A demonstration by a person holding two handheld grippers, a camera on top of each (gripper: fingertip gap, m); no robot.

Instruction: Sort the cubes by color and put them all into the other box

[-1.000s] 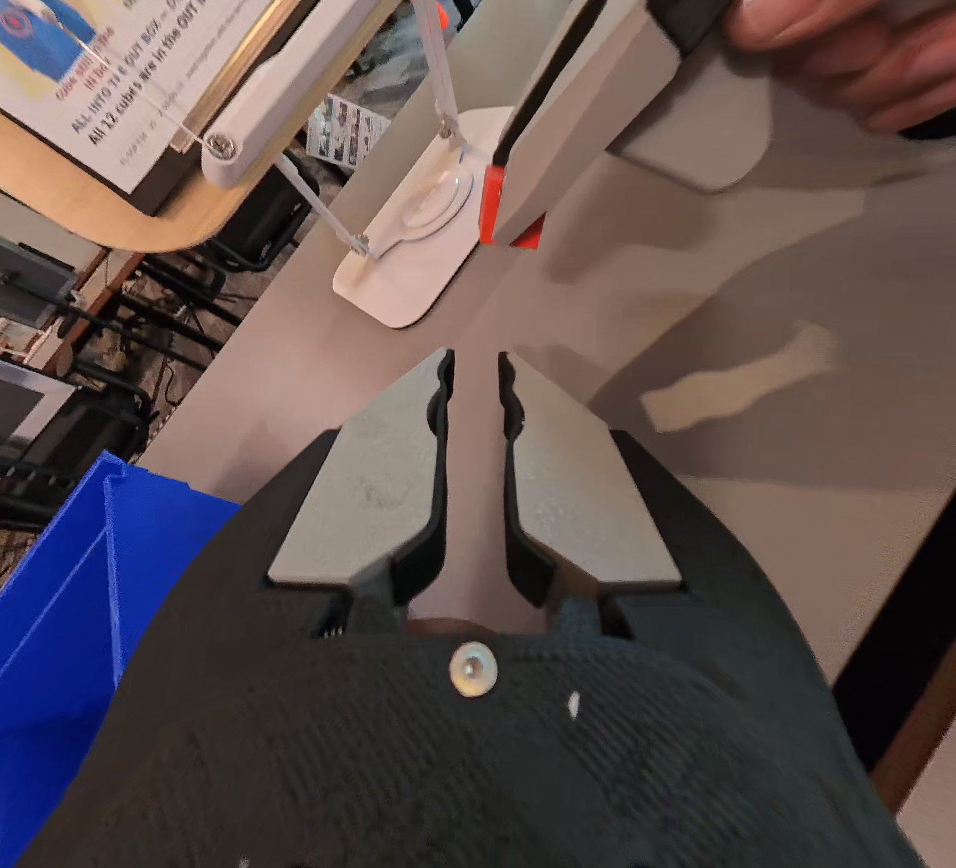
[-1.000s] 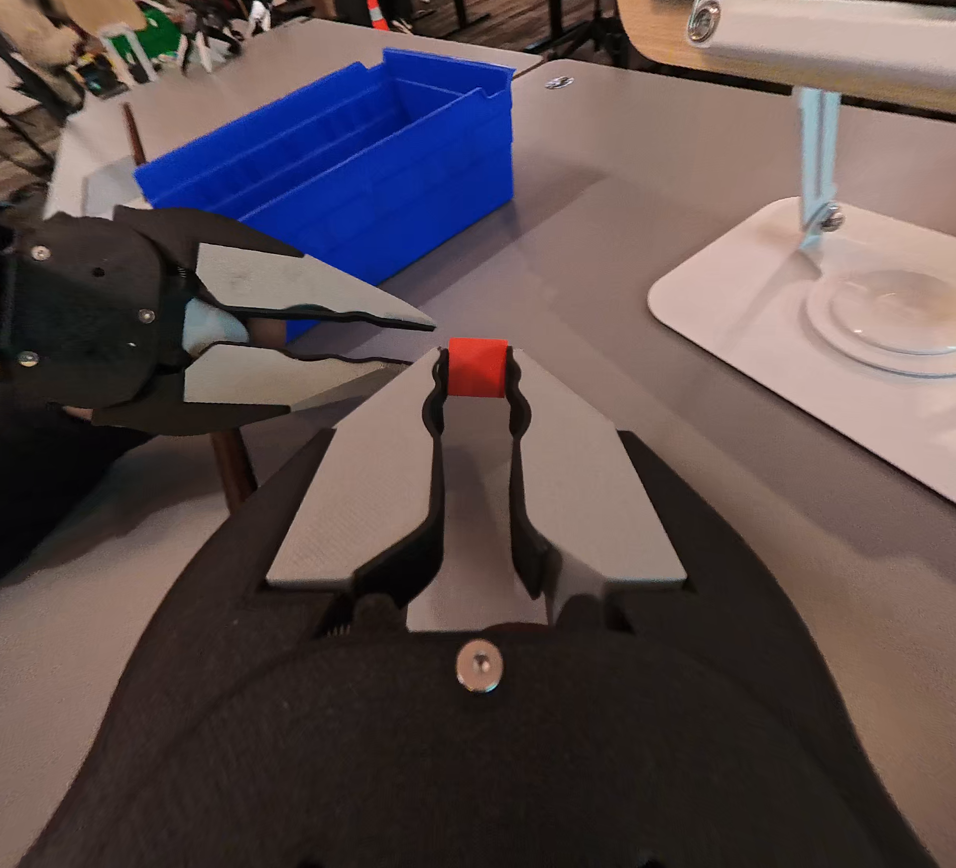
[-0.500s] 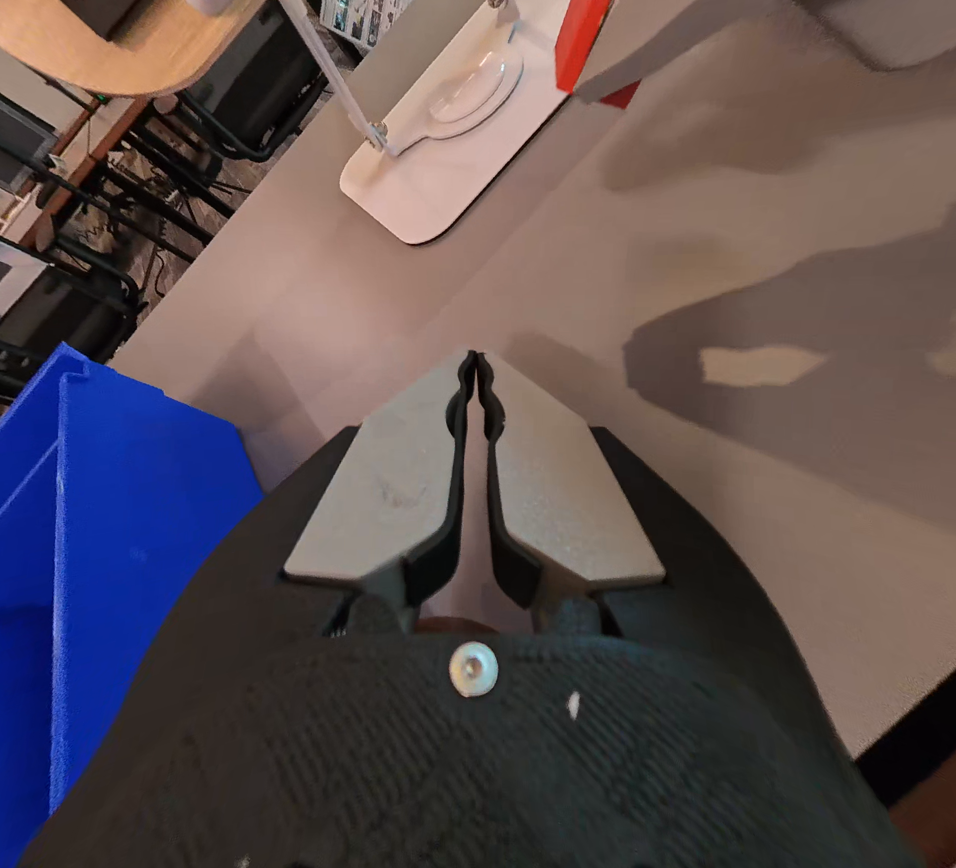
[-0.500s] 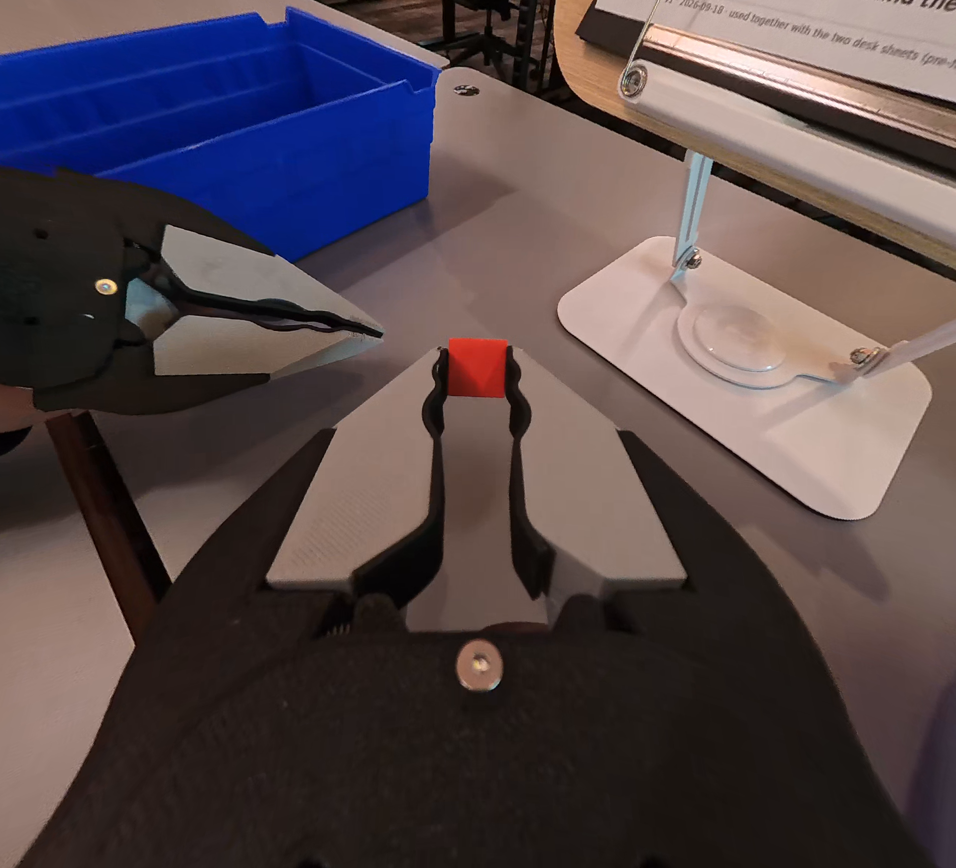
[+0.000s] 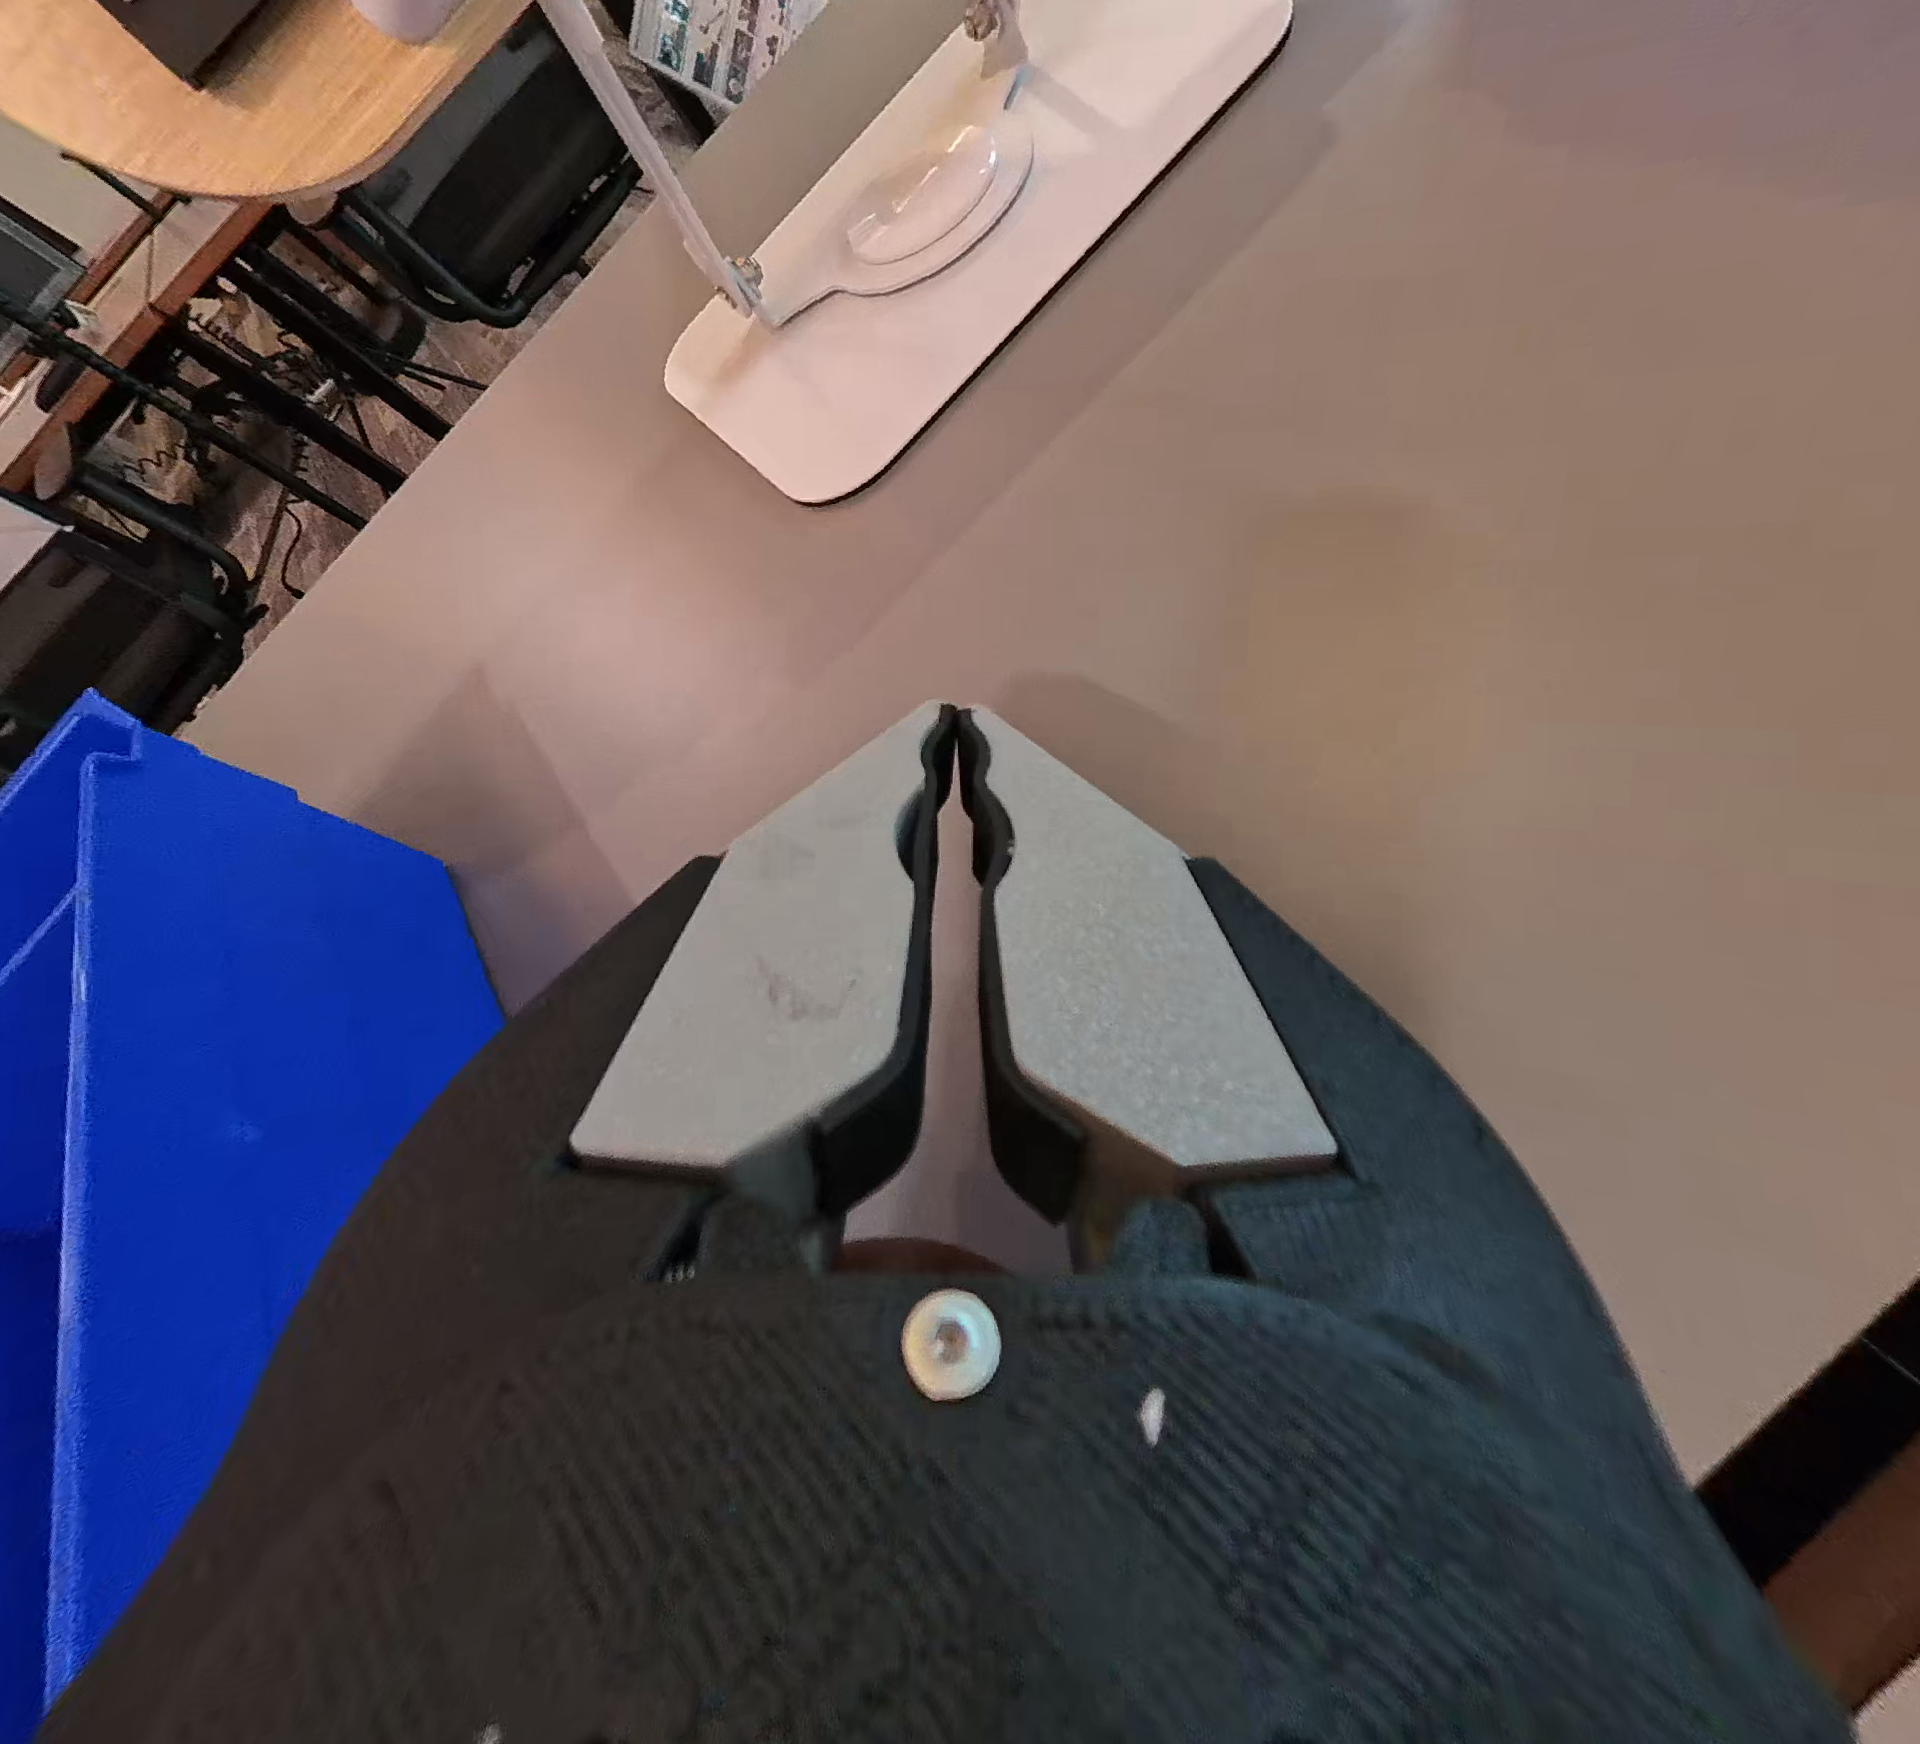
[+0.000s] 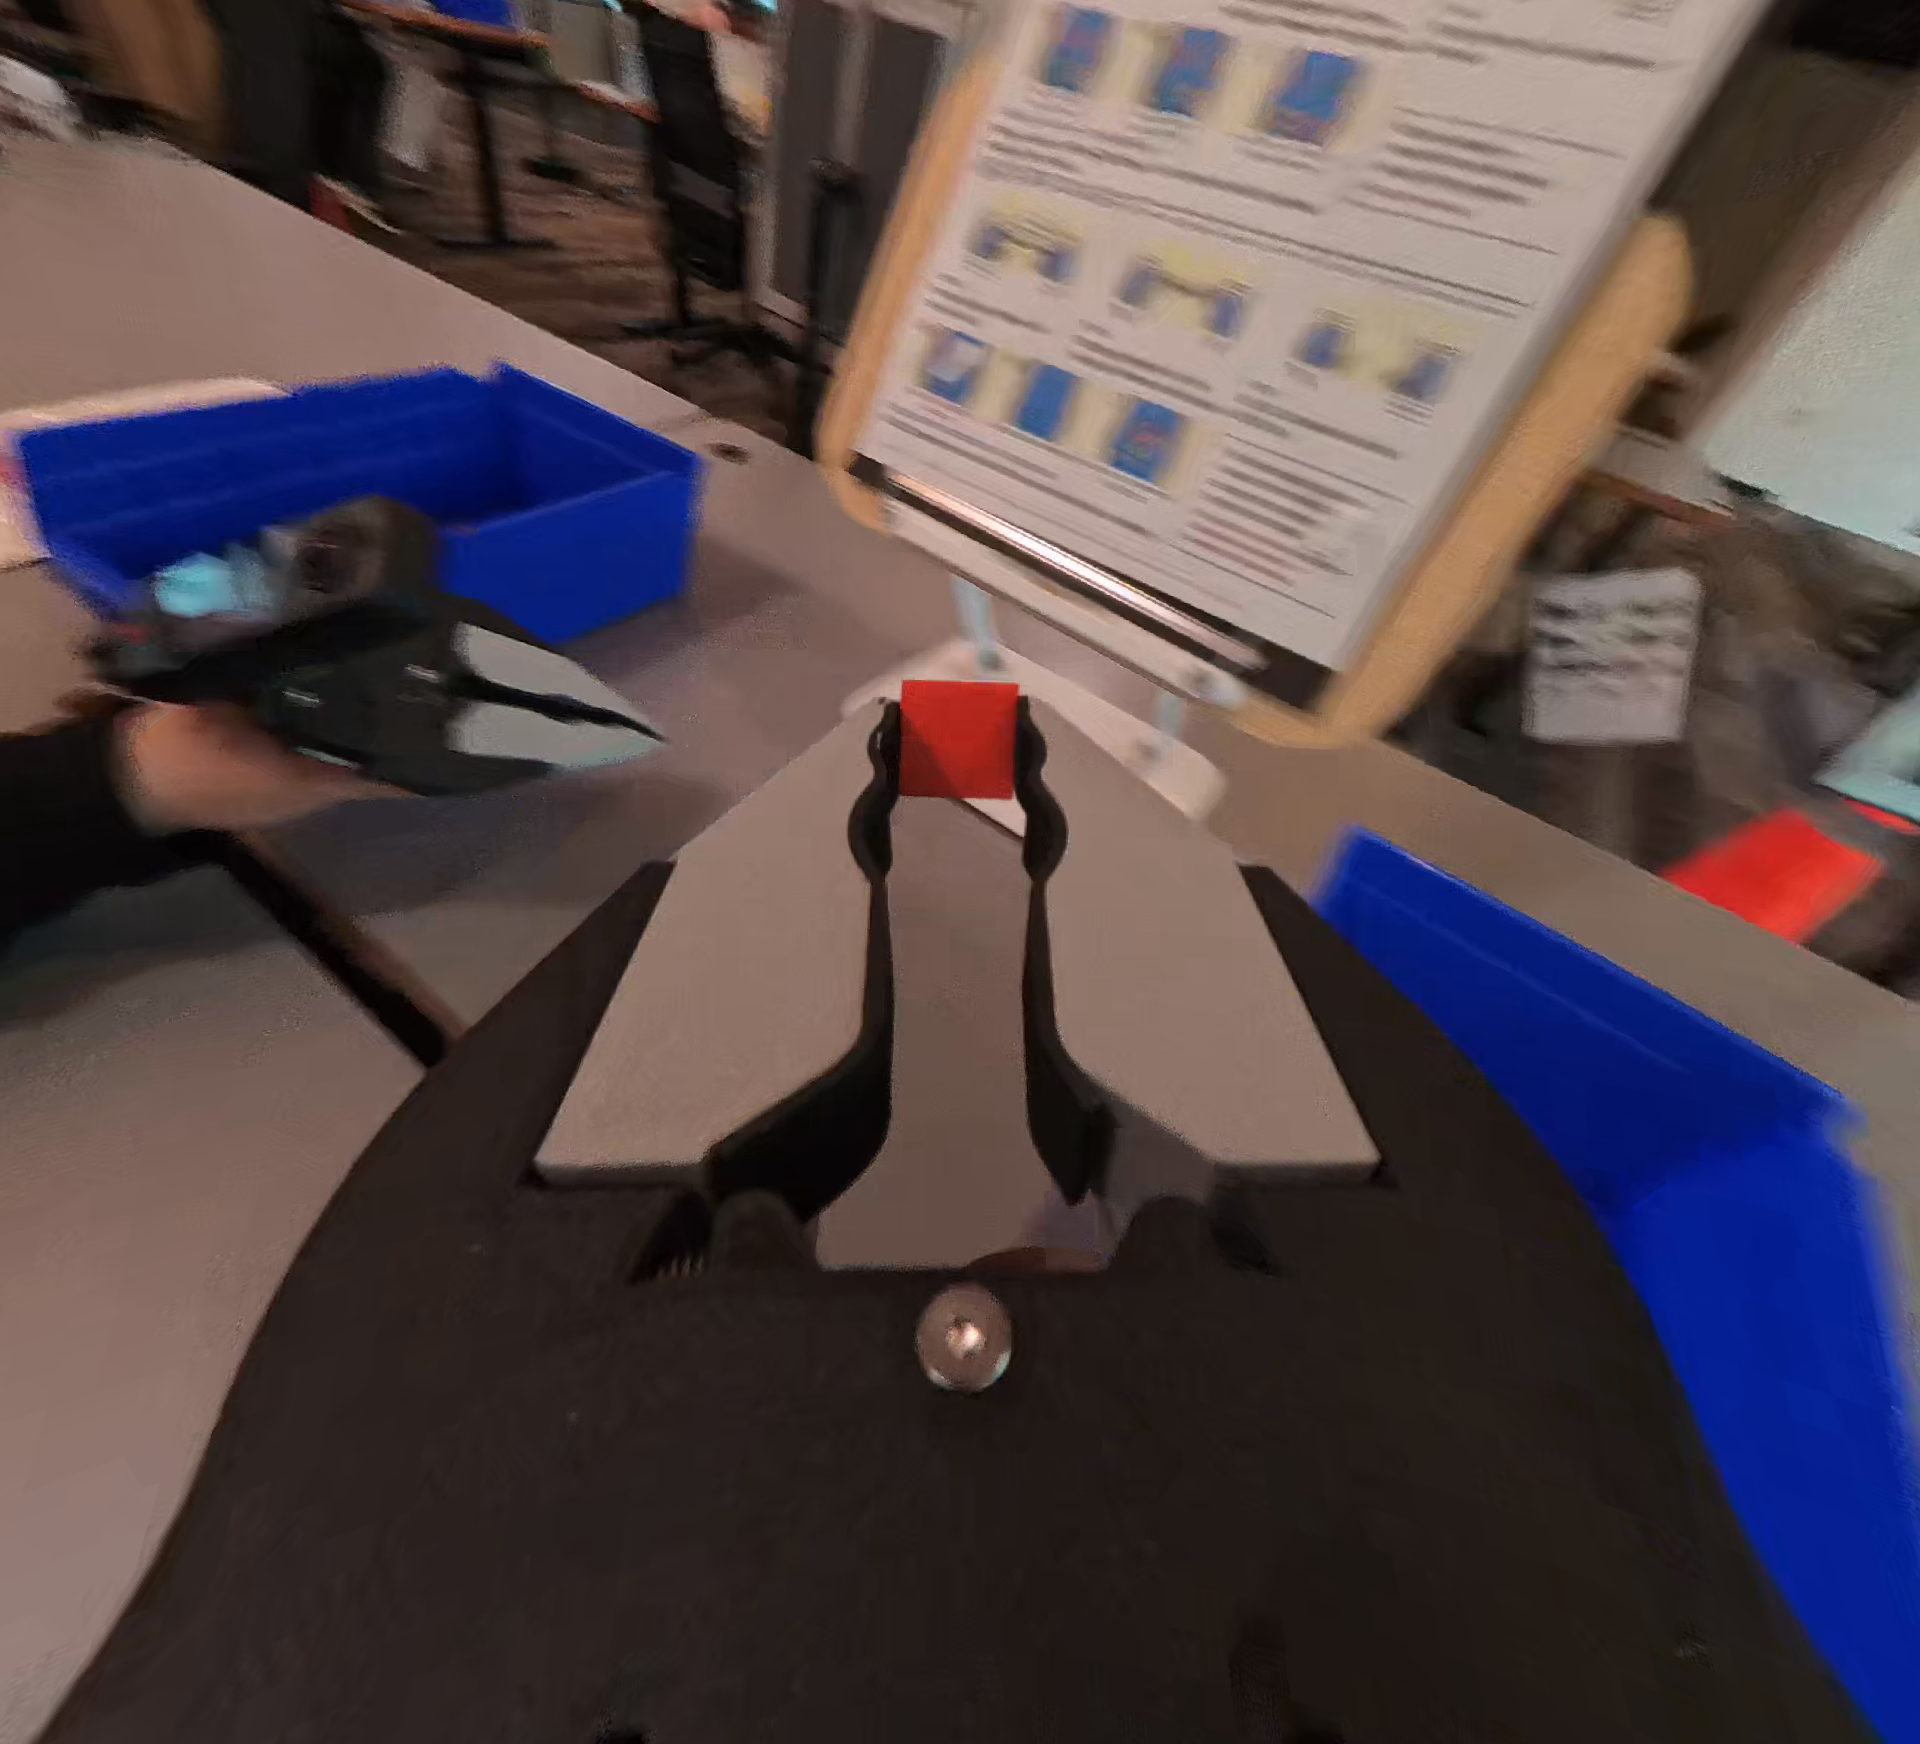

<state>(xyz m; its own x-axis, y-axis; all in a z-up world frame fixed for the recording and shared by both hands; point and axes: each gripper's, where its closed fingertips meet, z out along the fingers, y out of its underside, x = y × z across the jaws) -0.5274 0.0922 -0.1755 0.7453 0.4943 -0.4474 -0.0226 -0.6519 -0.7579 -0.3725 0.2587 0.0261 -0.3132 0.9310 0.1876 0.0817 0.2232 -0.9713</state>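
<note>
Between the tips of our right gripper (image 6: 956,754) we are holding a red cube (image 6: 956,744) — the fingers are clamped on its two sides, and it is hanging clear of the grey table (image 6: 177,1133). We are seeing a small, sharp-edged block, plain bright red, with a faint diagonal line of shading across its near face. Relative to the cube, a blue box (image 6: 582,541) is sitting on the table to the left and farther back, with long ridges inside; what lies in it we cannot tell, as the view is blurred. Just right of the cube and nearer us, the wall of a second blue box (image 6: 1621,1102) is showing. Behind the cube a white stand (image 6: 1179,764) is carrying a tilted board with an instruction sheet (image 6: 1340,167).

Left of the cube we are holding our left gripper (image 6: 649,736) (image 5: 951,718) low over the table — its fingers are pressed together with nothing between them. In the left wrist view it is pointing toward the white stand (image 5: 935,323), and a blue box (image 5: 229,1071) is sitting just to its left.
</note>
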